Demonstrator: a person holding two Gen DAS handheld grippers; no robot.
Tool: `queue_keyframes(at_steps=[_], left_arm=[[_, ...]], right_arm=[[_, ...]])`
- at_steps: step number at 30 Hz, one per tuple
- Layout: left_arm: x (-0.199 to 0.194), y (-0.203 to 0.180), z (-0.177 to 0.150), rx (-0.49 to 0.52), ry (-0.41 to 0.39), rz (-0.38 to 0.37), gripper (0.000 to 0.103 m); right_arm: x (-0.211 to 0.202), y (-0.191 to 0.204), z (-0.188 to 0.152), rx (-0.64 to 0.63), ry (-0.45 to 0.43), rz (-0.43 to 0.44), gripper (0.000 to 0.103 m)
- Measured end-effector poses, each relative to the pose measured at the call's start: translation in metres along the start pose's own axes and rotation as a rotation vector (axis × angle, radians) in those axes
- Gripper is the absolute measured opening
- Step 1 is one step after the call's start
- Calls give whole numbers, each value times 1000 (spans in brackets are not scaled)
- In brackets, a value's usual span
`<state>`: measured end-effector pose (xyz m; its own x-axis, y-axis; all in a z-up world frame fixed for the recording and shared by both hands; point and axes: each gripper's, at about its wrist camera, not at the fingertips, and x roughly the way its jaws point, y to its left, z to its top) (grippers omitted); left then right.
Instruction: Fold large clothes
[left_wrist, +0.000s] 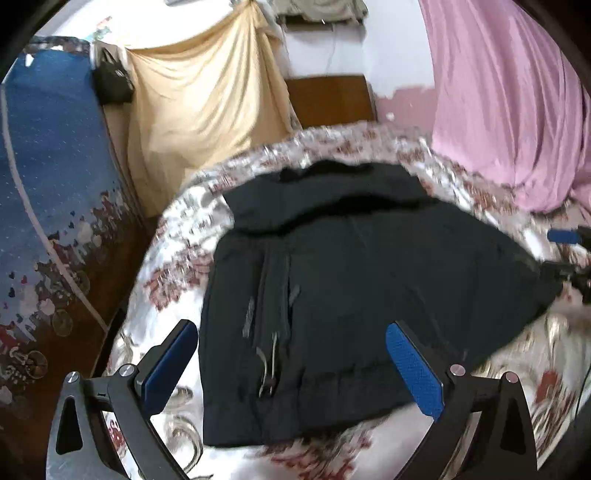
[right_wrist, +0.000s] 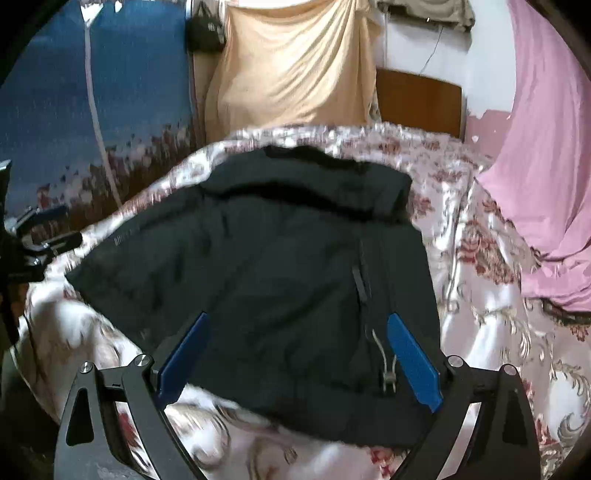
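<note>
A black jacket lies on a bed with a floral sheet, partly folded, its zipper and hem toward me. My left gripper hovers open over the jacket's hem, its blue pads wide apart with nothing between them. In the right wrist view the same jacket fills the middle, and my right gripper is open above its lower edge near the zipper pull. The right gripper shows at the right edge of the left wrist view; the left gripper shows at the left edge of the right wrist view.
A pink cloth lies along the bed's right side. A tan drape and a black bag hang at the back, by a wooden headboard. A blue patterned sheet hangs at the left past the bed edge.
</note>
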<state>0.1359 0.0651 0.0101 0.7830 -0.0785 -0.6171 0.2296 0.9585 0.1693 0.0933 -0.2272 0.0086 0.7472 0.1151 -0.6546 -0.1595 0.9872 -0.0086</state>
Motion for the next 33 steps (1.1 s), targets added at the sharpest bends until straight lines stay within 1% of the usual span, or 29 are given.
queue_keyframes(at_steps=[7, 11, 13, 17, 20, 22, 26, 27, 30, 33], left_arm=[[9, 9, -27, 72, 88, -19, 103], [11, 8, -39, 154, 130, -36, 103], [14, 5, -44, 202, 161, -32, 103], [21, 1, -52, 282, 229, -49, 103], [24, -3, -53, 333, 253, -58, 103], [27, -5, -51, 353, 269, -49, 103], [39, -7, -48, 369, 303, -6, 103], [42, -7, -47, 366, 312, 8, 103], [50, -5, -48, 331, 334, 29, 103], [50, -2, -52, 292, 323, 32, 103]], right_arm=[[6, -8, -22, -8, 95, -42, 94], [11, -10, -35, -53, 162, -76, 94], [11, -10, -39, -67, 179, -76, 94], [13, -12, -48, -80, 219, -62, 94], [13, -14, -50, -93, 236, -48, 94], [14, -14, -50, -102, 254, -39, 94], [18, -13, -49, -129, 283, -31, 95], [19, -13, -48, -136, 289, -31, 97], [22, -14, -47, -151, 304, -35, 100], [25, -16, -46, -148, 317, -21, 101]])
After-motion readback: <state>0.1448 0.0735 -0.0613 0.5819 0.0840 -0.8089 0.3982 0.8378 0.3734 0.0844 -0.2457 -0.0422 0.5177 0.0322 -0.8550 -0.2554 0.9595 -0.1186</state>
